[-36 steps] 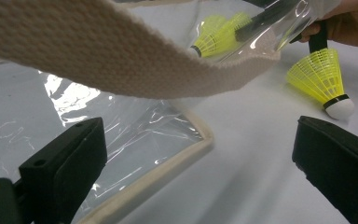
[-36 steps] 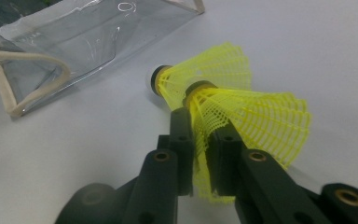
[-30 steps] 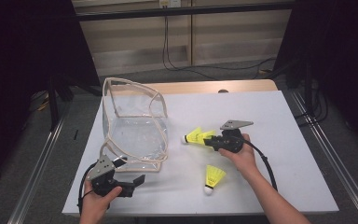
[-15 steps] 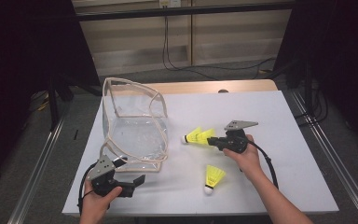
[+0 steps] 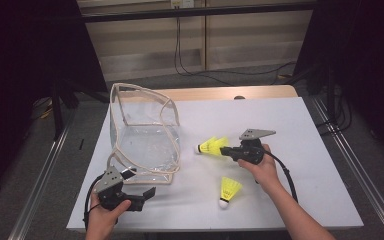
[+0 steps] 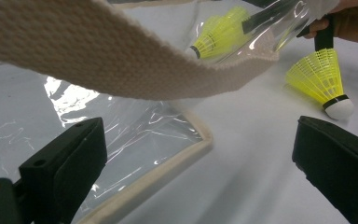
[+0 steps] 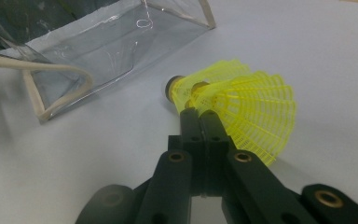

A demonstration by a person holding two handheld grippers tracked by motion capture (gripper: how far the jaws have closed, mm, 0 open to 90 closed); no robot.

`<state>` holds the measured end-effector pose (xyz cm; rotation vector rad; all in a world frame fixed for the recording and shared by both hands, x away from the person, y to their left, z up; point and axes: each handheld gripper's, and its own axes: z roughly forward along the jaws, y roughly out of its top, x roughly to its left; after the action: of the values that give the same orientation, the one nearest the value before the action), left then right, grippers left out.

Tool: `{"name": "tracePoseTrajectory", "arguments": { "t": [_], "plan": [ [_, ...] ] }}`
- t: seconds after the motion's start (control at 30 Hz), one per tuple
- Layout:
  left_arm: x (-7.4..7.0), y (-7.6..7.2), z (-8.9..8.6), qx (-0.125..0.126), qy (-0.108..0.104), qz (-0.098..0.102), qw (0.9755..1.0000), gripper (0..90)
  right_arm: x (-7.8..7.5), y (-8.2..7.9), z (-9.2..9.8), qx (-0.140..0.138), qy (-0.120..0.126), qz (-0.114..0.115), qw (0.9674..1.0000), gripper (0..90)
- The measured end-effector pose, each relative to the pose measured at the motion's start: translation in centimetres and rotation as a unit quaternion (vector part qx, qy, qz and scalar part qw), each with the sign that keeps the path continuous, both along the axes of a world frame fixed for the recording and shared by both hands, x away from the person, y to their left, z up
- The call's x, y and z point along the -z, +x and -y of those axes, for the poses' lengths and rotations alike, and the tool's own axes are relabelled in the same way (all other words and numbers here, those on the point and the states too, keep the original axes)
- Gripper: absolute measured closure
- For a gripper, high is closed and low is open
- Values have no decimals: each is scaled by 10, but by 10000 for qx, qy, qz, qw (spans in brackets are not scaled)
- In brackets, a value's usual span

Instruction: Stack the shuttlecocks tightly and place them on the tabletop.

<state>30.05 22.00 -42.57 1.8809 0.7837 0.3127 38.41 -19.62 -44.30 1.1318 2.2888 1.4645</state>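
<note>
Plainly the right claw [image 7: 199, 114] is pinched shut on only the thin skirt of the shuttlecock [image 7: 242, 109] near the bench's middle, so it could slip (left claw [image 6: 200, 154] gapes open by the clear bag [image 5: 145, 135]).

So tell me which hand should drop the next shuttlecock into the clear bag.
Right. The right gripper is already shut on a yellow shuttlecock beside the clear bag; the left gripper is open, empty, below the bag.
</note>
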Motion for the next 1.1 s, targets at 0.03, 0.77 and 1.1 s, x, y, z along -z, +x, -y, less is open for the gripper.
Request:
{"name": "tracePoseTrajectory", "arguments": {
  "t": [0.03, 0.77, 1.1],
  "plan": [
    [0, 0, 0, -5, -13, -12, 10000, 32, 0, 0, 0, 2, -3, -13, 10000, 900],
    [1, 1, 0, -8, -13, -12, 10000, 31, 6, 4, -1, 56, -28, -75, 10000, 873],
    [1, 1, 0, -6, -17, -7, 10000, 31, 7, 4, 0, 175, -14, -108, 9998, 760]
  ]
}}
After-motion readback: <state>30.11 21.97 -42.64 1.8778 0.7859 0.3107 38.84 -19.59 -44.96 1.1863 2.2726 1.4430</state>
